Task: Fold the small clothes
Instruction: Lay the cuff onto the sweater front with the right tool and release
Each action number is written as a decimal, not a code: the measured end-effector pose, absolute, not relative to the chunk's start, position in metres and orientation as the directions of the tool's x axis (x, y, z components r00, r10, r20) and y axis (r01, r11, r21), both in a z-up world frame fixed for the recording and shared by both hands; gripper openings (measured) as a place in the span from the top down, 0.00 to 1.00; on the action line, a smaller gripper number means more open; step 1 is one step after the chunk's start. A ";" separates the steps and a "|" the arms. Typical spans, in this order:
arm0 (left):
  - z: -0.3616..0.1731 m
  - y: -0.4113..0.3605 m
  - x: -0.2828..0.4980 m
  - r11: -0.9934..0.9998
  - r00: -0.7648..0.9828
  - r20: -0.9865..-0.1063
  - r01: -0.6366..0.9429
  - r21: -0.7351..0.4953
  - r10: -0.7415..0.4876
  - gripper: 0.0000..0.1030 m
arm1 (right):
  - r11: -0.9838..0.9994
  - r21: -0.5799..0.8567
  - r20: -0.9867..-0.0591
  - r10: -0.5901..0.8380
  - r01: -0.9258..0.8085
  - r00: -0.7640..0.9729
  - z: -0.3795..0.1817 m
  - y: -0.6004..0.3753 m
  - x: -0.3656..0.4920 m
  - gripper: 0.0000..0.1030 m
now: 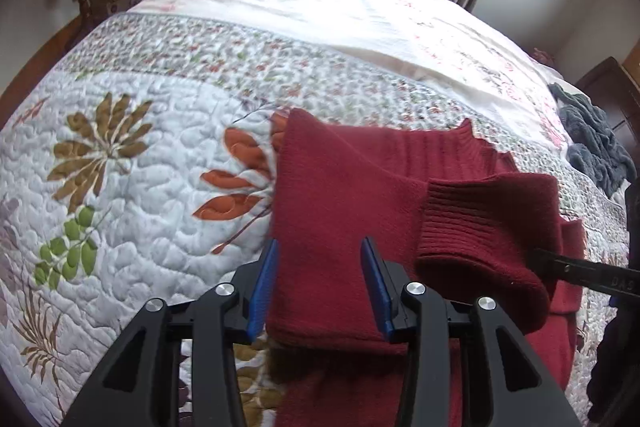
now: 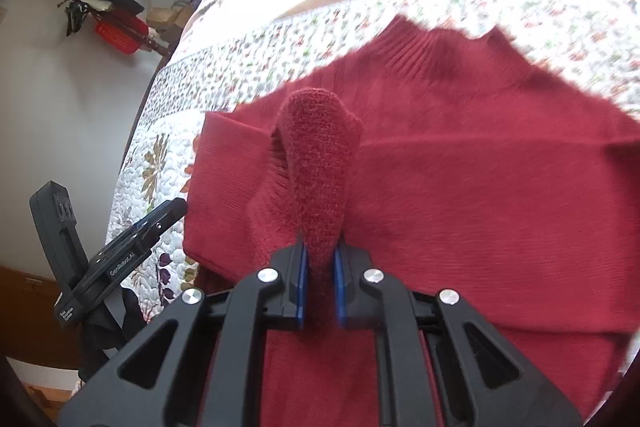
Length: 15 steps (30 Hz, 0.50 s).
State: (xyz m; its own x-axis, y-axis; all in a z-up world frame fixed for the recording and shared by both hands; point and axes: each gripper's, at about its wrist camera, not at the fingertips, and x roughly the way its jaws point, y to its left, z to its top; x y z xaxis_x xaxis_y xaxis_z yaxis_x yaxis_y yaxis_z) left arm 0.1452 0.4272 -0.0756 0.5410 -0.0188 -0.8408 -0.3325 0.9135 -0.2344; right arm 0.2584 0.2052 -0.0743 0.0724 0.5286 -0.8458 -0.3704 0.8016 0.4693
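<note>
Left wrist view: one red sweater [image 1: 340, 195] lies flat on the quilted bed [image 1: 140, 167], toward its near edge, collar pointing to the far side. Left gripper [image 1: 318, 291] has its jaws spread wide over the sweater's folded left side, nothing between them. One ribbed cuff [image 1: 480, 223] hangs lifted above the body, pinched from the right by a dark finger of the other gripper. One dark grey garment [image 1: 596, 147] is bunched at the bed's right edge, not folded.

Right wrist view: right gripper [image 2: 320, 291] is clamped tight on the cuff [image 2: 320, 163], which stands up out of its blue pads. Sweater body [image 2: 480, 187] is spread under it, collar at the far side. The left gripper [image 2: 132, 243] sits just off the sweater's left edge.

Progress, judging: left sleeve looks already folded in; the held sleeve is being laid across; the body fold remains, then the grey garment. Two garments total.
</note>
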 end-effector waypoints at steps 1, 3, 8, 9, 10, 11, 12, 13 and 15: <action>-0.075 0.420 0.150 0.918 0.542 -0.840 -0.322 -0.230 -0.020 0.59 | 0.813 0.451 -0.853 0.515 -0.369 0.091 -0.070 0.198 0.262 0.91; -0.076 0.410 0.155 0.924 0.541 -0.840 -0.307 -0.226 -0.025 0.59 | 0.831 0.424 -0.864 0.490 -0.360 0.116 -0.069 0.186 0.268 0.91; -0.095 0.387 0.168 0.935 0.502 -0.865 -0.294 -0.197 -0.025 0.59 | 0.862 0.410 -0.881 0.459 -0.299 0.115 -0.086 0.159 0.283 0.91; -0.102 0.386 0.171 0.934 0.485 -0.874 -0.302 -0.192 -0.023 0.59 | 0.867 0.403 -0.887 0.449 -0.293 0.108 -0.091 0.160 0.284 0.91; -0.106 0.386 0.170 0.931 0.479 -0.877 -0.308 -0.197 -0.028 0.59 | 0.875 0.392 -0.896 0.433 -0.285 0.096 -0.101 0.160 0.285 0.91; -0.112 0.388 0.171 0.924 0.469 -0.882 -0.320 -0.209 -0.037 0.59 | 0.880 0.383 -0.903 0.421 -0.281 0.088 -0.107 0.159 0.284 0.91; -0.116 0.389 0.171 0.920 0.467 -0.884 -0.327 -0.215 -0.041 0.59 | 0.885 0.374 -0.909 0.410 -0.278 0.081 -0.114 0.159 0.284 0.91; -0.119 0.390 0.171 0.917 0.466 -0.884 -0.334 -0.221 -0.043 0.59 | 0.890 0.364 -0.915 0.397 -0.275 0.073 -0.122 0.159 0.283 0.90; -0.121 0.391 0.172 0.916 0.464 -0.885 -0.335 -0.220 -0.043 0.59 | 0.896 0.354 -0.922 0.383 -0.267 0.064 -0.133 0.158 0.280 0.89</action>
State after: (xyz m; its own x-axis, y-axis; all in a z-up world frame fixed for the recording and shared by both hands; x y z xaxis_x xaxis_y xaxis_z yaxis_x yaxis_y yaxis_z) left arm 0.1716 0.3907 -0.1208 0.4642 -0.0430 -0.8847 -0.3353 0.9159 -0.2204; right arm 0.2804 0.1583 -0.1326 0.0636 0.3826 -0.9217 -0.2672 0.8964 0.3537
